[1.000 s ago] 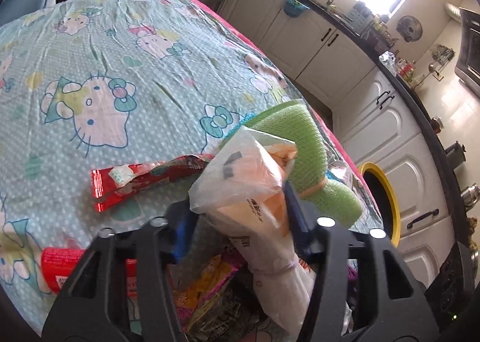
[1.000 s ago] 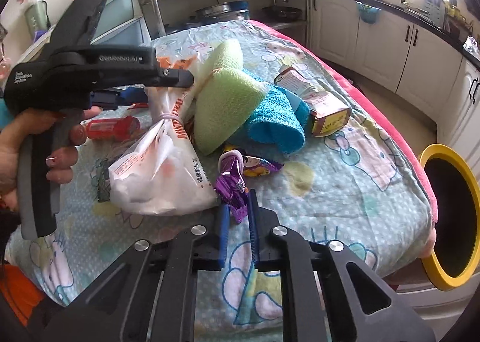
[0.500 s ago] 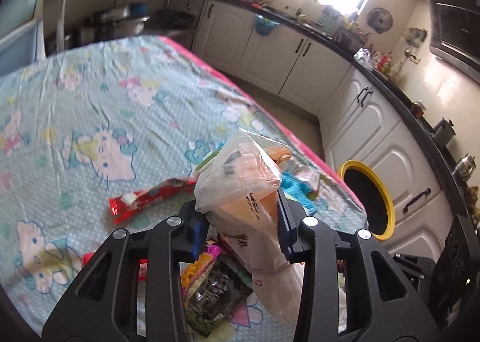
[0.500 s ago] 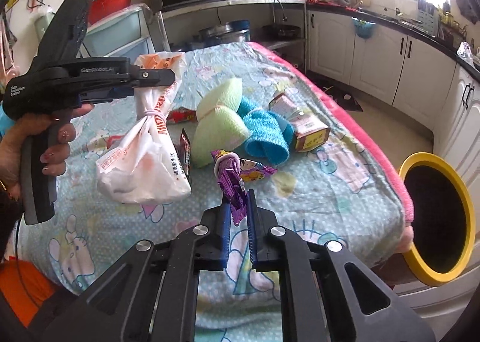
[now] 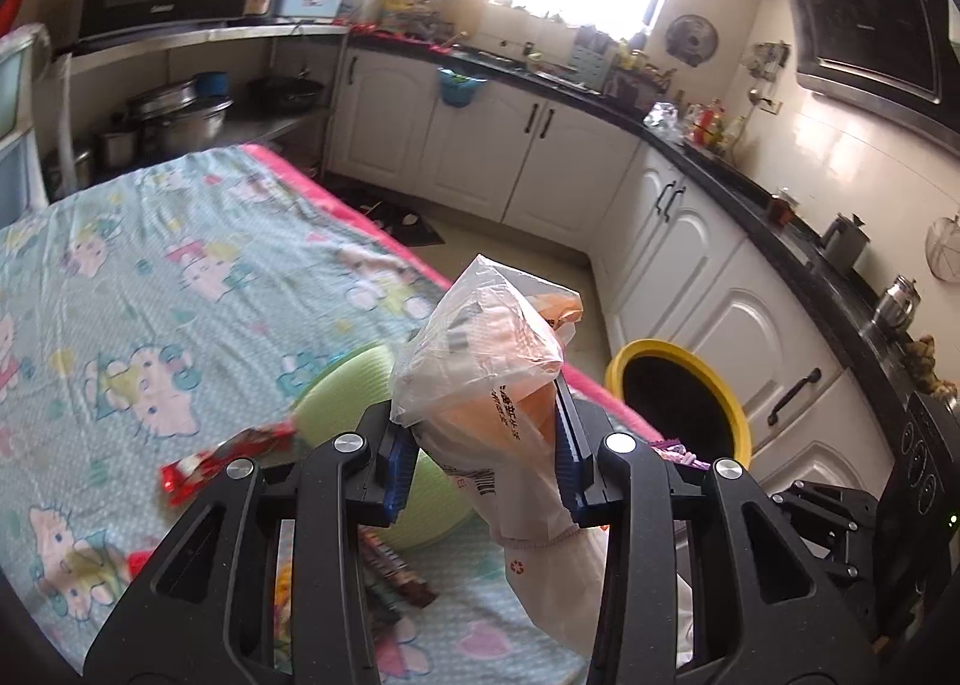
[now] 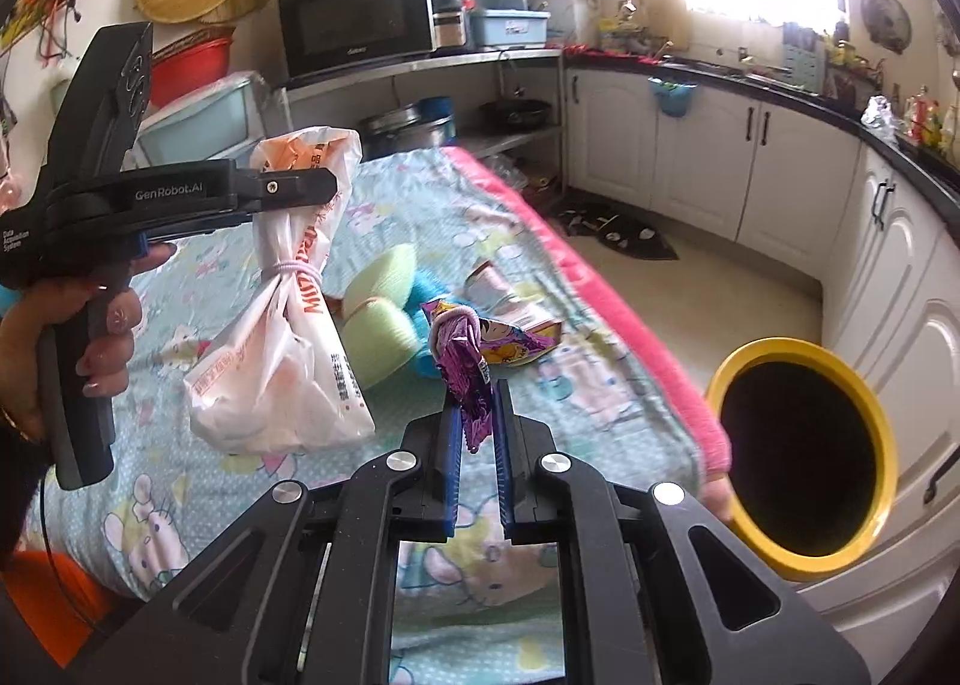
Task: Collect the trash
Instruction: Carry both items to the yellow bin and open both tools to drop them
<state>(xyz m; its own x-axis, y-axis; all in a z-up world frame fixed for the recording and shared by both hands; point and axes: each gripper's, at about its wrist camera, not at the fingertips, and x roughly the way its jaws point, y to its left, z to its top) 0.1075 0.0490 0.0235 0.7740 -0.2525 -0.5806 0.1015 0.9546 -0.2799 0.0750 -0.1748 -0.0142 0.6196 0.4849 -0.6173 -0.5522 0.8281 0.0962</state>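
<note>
Left gripper [image 5: 483, 448]: jaws clamped on the neck of the white-and-orange plastic bag [image 5: 492, 379], above its elastic band. In the right wrist view the bag [image 6: 282, 361] hangs clear of the table, tied off, its belly well above the cloth. I hold that tool by its handle in my left hand [image 6: 90, 325].

Right gripper [image 6: 478, 415]: jaws almost together, pinching the purple snack wrapper [image 6: 462, 361]. It is banded at the top and also off the cloth.

Below and behind both loads lie a green towel roll [image 6: 384, 319], a blue towel beside it, a red wrapper [image 5: 222, 460] toward the left edge, and dark packets near the front edge. All sit on the cartoon-cat tablecloth [image 5: 150, 277].

The yellow-rimmed bin [image 6: 798, 457] stands on the floor just off the table's right edge, mouth tilted toward me.

Step, my reading: both pieces picked, carry phase. Next: swing each load past the pink table edge until it hangs over the dark opening, then let go. The bag is bulky; I would centre it first. More trash waits on the table.
</note>
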